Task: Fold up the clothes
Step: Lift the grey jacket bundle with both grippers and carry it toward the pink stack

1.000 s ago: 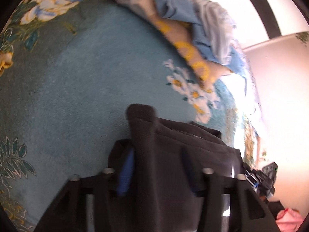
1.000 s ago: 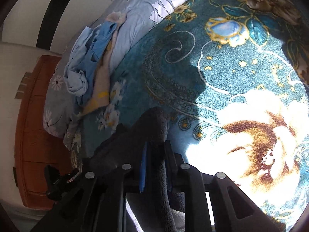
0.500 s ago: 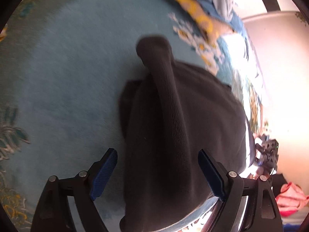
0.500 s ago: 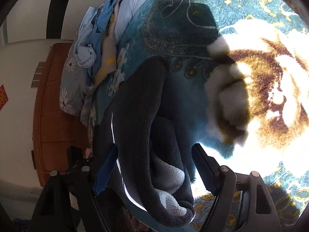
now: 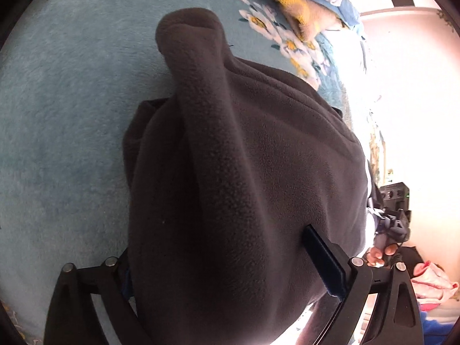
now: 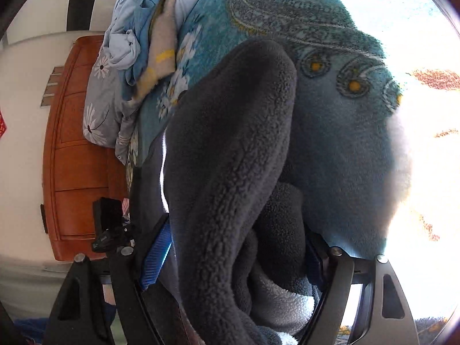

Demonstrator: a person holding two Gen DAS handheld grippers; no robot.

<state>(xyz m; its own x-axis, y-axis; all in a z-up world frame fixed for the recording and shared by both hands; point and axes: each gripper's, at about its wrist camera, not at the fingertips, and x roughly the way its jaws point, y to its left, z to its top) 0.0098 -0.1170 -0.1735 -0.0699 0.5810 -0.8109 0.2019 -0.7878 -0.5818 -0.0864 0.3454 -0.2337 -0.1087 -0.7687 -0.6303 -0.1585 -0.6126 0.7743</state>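
Observation:
A dark grey fleece garment [image 5: 244, 172] lies folded on the teal flowered blanket [image 5: 57, 115], with a bunched ridge running away from me. My left gripper [image 5: 227, 267] is open, its fingers spread wide with the fleece bulging between them. In the right wrist view the same fleece [image 6: 230, 172] fills the middle, its pale lining showing at the bottom. My right gripper [image 6: 230, 261] is open too, its blue-padded fingers [image 6: 156, 254] standing on either side of the thick fold.
A pile of light blue and beige-yellow clothes [image 6: 138, 37] lies at the bed's far end, also in the left wrist view [image 5: 310, 3]. A brown wooden cabinet [image 6: 74, 149] stands beside the bed. Pink cloth [image 5: 431, 281] lies on the floor. Bright sunlight falls on the blanket [image 6: 425, 143].
Both grippers were shut on the fleece a second ago. They have opened wide and let it go. The fleece now lies closer and larger in both views.

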